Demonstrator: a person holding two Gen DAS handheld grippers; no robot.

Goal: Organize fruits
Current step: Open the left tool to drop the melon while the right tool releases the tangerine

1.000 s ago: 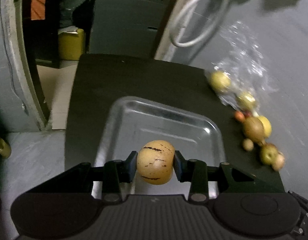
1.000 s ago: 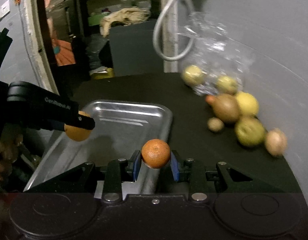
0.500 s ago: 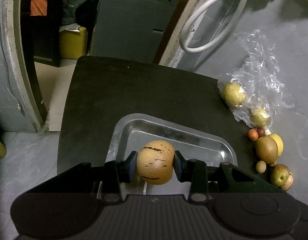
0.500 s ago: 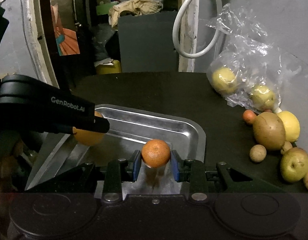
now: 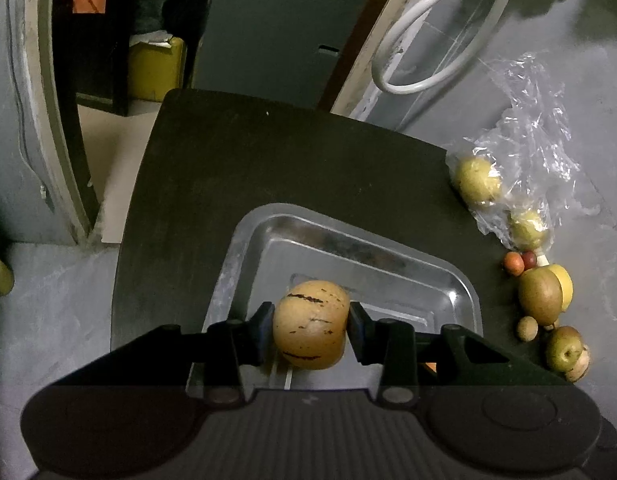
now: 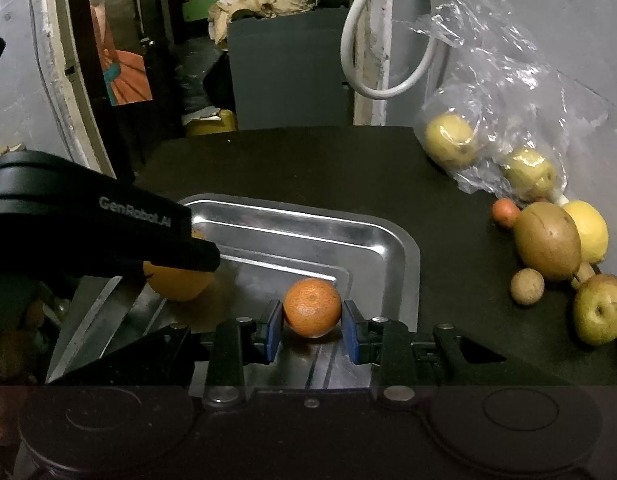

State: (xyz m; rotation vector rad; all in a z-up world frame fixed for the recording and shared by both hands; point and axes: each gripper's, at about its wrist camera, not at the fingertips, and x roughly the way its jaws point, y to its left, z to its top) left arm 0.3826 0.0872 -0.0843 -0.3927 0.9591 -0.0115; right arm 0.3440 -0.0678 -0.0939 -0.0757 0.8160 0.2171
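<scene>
My left gripper (image 5: 310,326) is shut on a tan fruit with dark streaks (image 5: 310,322), held over the near part of a shiny metal tray (image 5: 348,236). My right gripper (image 6: 312,330) is shut on a small orange (image 6: 312,307), which hangs just above the tray (image 6: 408,248) near its right side. The right wrist view also shows the left gripper's black finger (image 6: 168,244) coming in from the left, with the tan fruit (image 6: 176,284) partly hidden beneath it. I see no loose fruit lying in the tray.
The tray lies on a black table (image 5: 268,160). Along the table's right side sit a brown oval fruit (image 6: 546,240), a lemon (image 6: 588,228), a green apple (image 6: 600,308) and small round fruits. A clear plastic bag (image 6: 488,80) holds two yellow-green fruits. A grey wall stands right behind them.
Both grippers keep their fruits. The right gripper has moved left, from over the tray's right rim to over its inside. The left gripper has drawn back, so the tray sits lower in its view.
</scene>
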